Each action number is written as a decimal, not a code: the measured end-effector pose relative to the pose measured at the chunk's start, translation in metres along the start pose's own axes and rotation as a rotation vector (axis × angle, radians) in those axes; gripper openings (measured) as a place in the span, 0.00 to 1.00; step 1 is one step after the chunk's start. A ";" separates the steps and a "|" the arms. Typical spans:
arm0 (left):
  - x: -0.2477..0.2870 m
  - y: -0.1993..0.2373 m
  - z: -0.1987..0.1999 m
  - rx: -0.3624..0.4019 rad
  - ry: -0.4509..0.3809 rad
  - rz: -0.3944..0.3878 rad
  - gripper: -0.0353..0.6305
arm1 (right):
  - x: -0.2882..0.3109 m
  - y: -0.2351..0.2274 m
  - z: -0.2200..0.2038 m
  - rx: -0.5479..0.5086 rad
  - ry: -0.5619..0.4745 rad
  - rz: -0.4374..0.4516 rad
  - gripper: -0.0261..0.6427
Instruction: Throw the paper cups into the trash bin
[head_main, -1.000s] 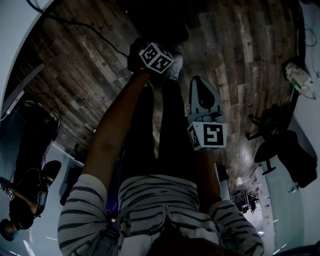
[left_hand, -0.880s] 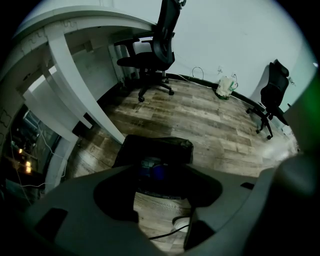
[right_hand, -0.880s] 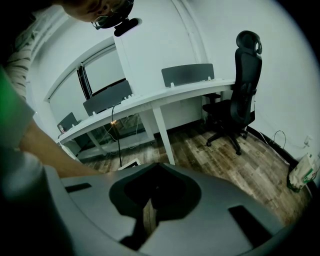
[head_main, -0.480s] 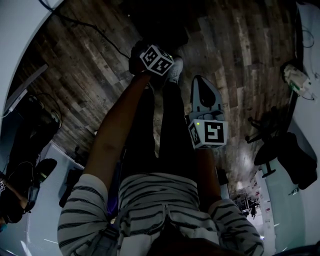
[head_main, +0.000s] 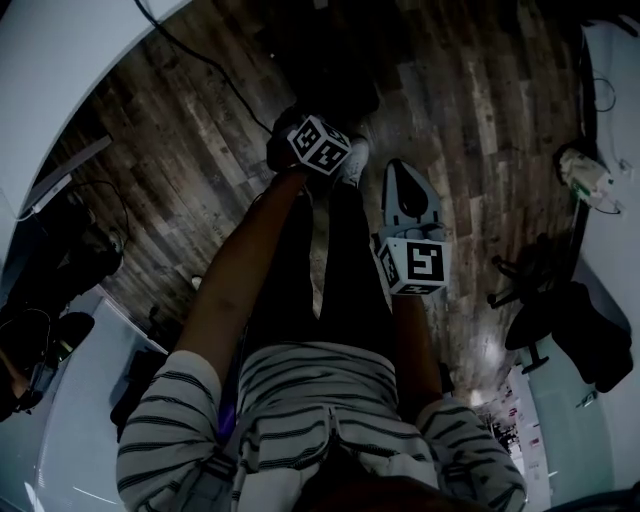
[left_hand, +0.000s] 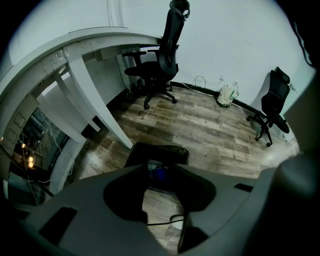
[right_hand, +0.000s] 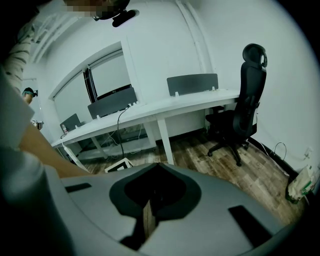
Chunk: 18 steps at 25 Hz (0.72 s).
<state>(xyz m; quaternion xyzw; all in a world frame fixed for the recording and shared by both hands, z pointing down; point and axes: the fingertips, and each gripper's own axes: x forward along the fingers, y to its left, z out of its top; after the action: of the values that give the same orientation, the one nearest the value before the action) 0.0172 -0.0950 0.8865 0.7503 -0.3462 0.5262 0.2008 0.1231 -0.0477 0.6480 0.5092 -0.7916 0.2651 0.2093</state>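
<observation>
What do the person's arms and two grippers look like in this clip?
The left gripper and right gripper are grey moulded shells with dark recessed jaws; each carries a white cube of black square markers. The left jaws are closing, empty. Short striped sleeves; forearms bare.

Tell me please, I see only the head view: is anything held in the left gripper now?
Observer: No. The left gripper view shows the left gripper with its jaws closing on nothing; only floor and a cable show between them.
Operator: What stands ahead of it?
Observer: A black trash bin, with something bluish inside; I cannot make out a cup.
Operator: And the right gripper?
Observer: Its jaws are together and empty, aimed at a white desk and a black office chair.
</observation>
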 end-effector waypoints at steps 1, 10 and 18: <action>-0.006 0.002 0.001 -0.001 -0.004 0.002 0.28 | -0.001 0.002 0.003 -0.004 -0.005 0.000 0.05; -0.066 0.008 0.021 -0.076 -0.077 0.025 0.14 | -0.021 0.015 0.031 -0.044 -0.031 0.018 0.06; -0.114 0.011 0.037 -0.125 -0.142 0.039 0.09 | -0.039 0.025 0.055 -0.086 -0.060 0.031 0.06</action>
<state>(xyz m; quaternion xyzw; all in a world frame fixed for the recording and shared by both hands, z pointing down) 0.0096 -0.0921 0.7667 0.7650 -0.4063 0.4525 0.2120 0.1121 -0.0469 0.5765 0.4949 -0.8161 0.2188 0.2030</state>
